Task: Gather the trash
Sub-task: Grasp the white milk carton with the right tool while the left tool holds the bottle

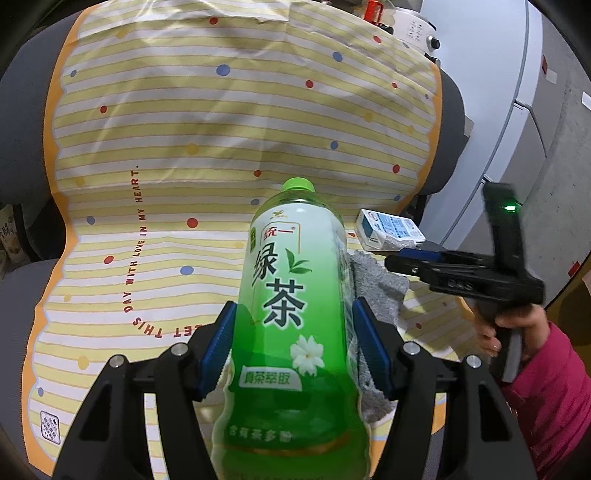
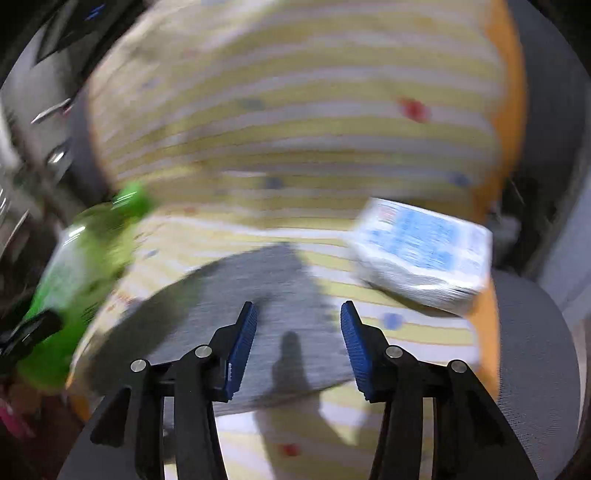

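My left gripper [image 1: 291,343] is shut on a green tea bottle [image 1: 291,314] with a green cap, held above the yellow striped cloth [image 1: 184,147]. The bottle also shows blurred at the left of the right wrist view [image 2: 81,273]. A grey rag [image 1: 376,288] lies on the cloth just right of the bottle. A white and blue tissue pack [image 1: 388,229] lies beyond it. My right gripper [image 2: 299,339] is open and empty, hovering over the grey rag [image 2: 258,314], with the tissue pack [image 2: 421,251] to its right. It shows in the left wrist view [image 1: 410,260] too.
The striped cloth covers a grey chair seat [image 2: 532,332]. Grey cabinets [image 1: 509,110] and a white appliance [image 1: 417,29] stand to the right and back. The right wrist view is motion blurred.
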Available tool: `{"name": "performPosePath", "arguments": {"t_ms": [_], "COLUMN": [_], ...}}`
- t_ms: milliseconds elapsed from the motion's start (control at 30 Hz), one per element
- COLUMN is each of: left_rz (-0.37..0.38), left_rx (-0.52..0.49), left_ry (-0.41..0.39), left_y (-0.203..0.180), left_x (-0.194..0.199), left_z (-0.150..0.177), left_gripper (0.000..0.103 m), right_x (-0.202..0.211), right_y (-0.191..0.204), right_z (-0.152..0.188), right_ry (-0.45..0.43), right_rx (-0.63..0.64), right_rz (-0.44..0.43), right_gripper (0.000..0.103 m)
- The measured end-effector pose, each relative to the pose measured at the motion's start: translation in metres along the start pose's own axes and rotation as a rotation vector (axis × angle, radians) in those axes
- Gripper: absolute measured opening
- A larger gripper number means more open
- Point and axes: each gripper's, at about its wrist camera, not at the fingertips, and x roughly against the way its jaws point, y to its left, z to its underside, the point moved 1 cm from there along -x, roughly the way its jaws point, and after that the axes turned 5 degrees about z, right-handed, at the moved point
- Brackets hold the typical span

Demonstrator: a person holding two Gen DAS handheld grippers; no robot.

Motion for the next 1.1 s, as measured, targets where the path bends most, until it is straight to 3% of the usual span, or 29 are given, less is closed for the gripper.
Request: {"name": "performPosePath", "arguments": {"t_ms": [67,133,233,333,400,433,467,733,800,900,967,1033,1100], "left_rz": [0.002,0.001,0.007,0.003,-0.004,-0.006,-0.008,-0.029,-0.035,-0.045,-0.042,-0.036,-0.031], "left_rx": [0.003,0.004,0.014,0.012,0.008,0.008,0.008,0.039,0.038,0.038,0.043,0.049,0.052], "left_ry": [0.002,0.004,0.01,0.014,0.015,0.015,0.014,0.003,0.001,-0.003,-0.004,-0.004,-0.002], "left_y": [0.002,0.003,0.003,0.003,0.003,0.004,0.004,0.016,0.019,0.024,0.026,0.026,0.026], "left_x": [0.0,0.0,-0.003,-0.004,-0.003,-0.003,-0.002,0.006,0.009,0.012,0.011,0.009,0.006], "left_z": [0.002,0.003,0.004,0.005,0.006,0.005,0.005,0.008,0.009,0.009,0.009,0.008,0.008], "left_gripper": [0.062,0.062,0.062,0.062,0.062,0.062,0.062,0.062,0.062,0.062,0.062,0.062,0.062], "right_x": [0.01,0.011,-0.003,-0.022,-0.026,-0.026,-0.024,-0.028,-0.024,-0.008,-0.001,-0.007,-0.018], "right_y": [-0.006,-0.029,-0.069,-0.092,-0.093,-0.087,-0.076,0.011,0.019,0.02,0.014,0.007,-0.007], "right_z": [-0.006,-0.011,-0.011,-0.005,-0.002,-0.002,-0.001,-0.011,-0.015,-0.023,-0.028,-0.028,-0.031], "right_ry": [-0.047,-0.075,-0.045,0.0,0.015,0.018,0.02,0.122,0.102,0.035,-0.023,-0.022,0.003], "right_rx": [0.004,-0.033,-0.14,-0.26,-0.291,-0.283,-0.255,-0.068,-0.035,0.004,0.033,0.037,0.017], "right_rz": [0.082,0.209,0.295,0.219,0.134,0.101,0.061,-0.177,-0.167,-0.097,0.004,0.064,0.066], "right_gripper": [0.071,0.074,0.074,0.074,0.068,0.059,0.056,0.059,0.058,0.071,0.083,0.086,0.086]}}
